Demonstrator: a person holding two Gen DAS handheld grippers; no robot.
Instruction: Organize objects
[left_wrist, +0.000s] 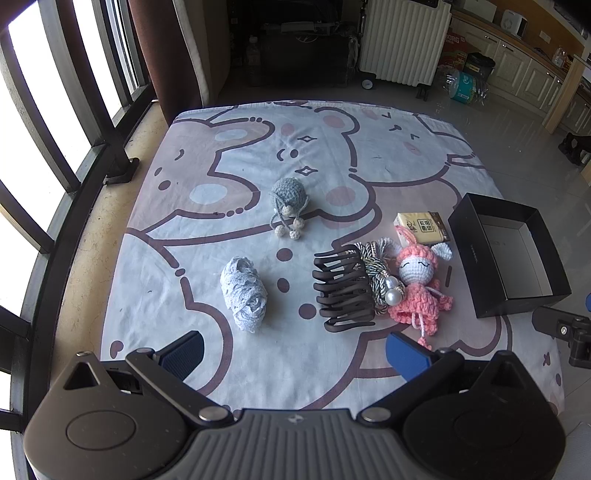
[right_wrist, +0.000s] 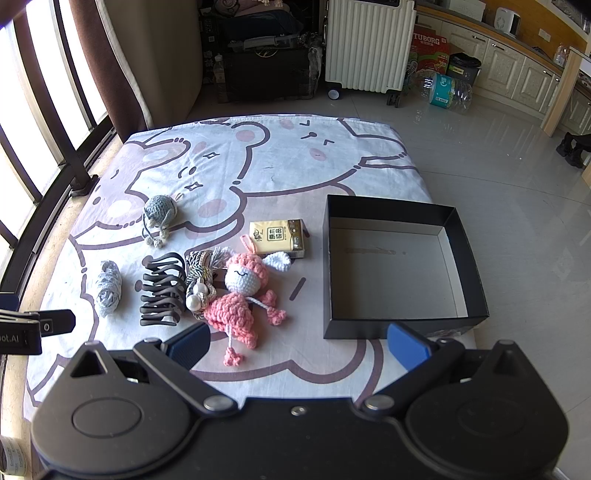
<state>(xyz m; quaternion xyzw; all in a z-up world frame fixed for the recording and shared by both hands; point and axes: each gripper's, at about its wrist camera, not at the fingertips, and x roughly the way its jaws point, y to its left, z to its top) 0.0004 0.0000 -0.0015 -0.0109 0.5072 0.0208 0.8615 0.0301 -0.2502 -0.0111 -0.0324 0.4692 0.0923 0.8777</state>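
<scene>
On the cartoon-print cloth (left_wrist: 229, 155) (right_wrist: 280, 166) lie a grey crocheted toy (left_wrist: 288, 197) (right_wrist: 159, 211), a white lace bundle (left_wrist: 243, 293) (right_wrist: 108, 288), a dark hair claw (left_wrist: 343, 291) (right_wrist: 162, 290), a tassel cord with pearls (left_wrist: 380, 273) (right_wrist: 199, 284), a pink crocheted doll (left_wrist: 417, 280) (right_wrist: 240, 295) and a tissue pack (left_wrist: 421, 225) (right_wrist: 279, 236). An empty black box (left_wrist: 476, 254) (right_wrist: 327, 266) sits at the right. My left gripper (left_wrist: 295, 354) hovers open near the front edge, below the claw. My right gripper (right_wrist: 297, 349) is open, between doll and box.
A white suitcase (right_wrist: 369, 44) and dark luggage (right_wrist: 269, 62) stand on the tiled floor behind the cloth. Window bars and a brown curtain (left_wrist: 162, 55) run along the left. Cabinets (right_wrist: 517, 70) line the far right. The other gripper shows at each frame's edge.
</scene>
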